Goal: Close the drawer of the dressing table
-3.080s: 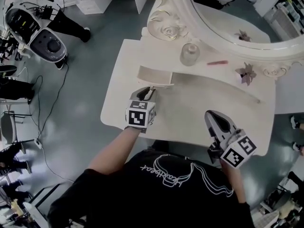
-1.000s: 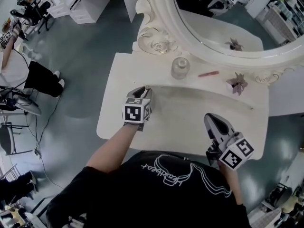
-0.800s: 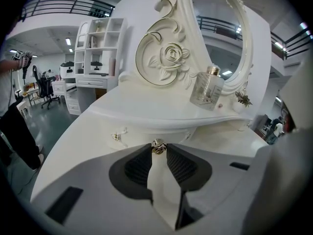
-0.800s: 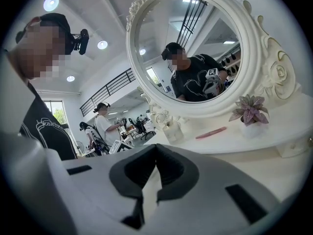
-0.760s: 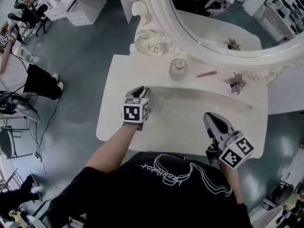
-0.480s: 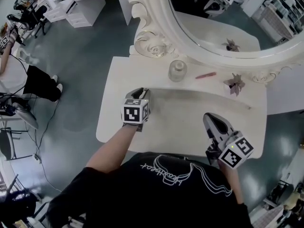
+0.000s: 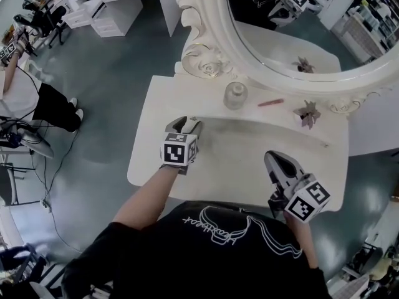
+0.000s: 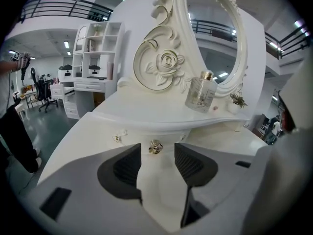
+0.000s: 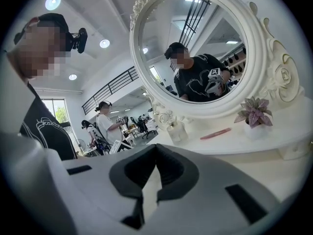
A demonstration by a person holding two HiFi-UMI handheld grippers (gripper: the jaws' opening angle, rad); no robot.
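Observation:
The white dressing table (image 7: 156, 161) has its drawer front (image 8: 168, 136) pushed in flush under the raised shelf. A small gold knob (image 8: 155, 147) sits on that front. My left gripper (image 7: 187, 123) points at it; its jaws have just been opening, and the knob now lies in the gap at their tips (image 8: 157, 153) with no pad pressing on it. Over the table's front right corner my right gripper (image 7: 275, 159) hovers, shut and empty, its tips (image 9: 155, 153) aimed toward the mirror.
On the shelf stand a glass perfume bottle (image 7: 235, 96), a pink stick (image 7: 270, 102) and a small potted plant (image 7: 305, 114). The ornate oval mirror (image 7: 299, 36) rises behind. A second small knob (image 8: 117, 138) lies left of the first. People and white cabinets (image 7: 118, 5) are at the left.
The drawer stood open three seconds ago and now sits flush in the table. The left jaws have spread apart off the knob. The right gripper has stayed put.

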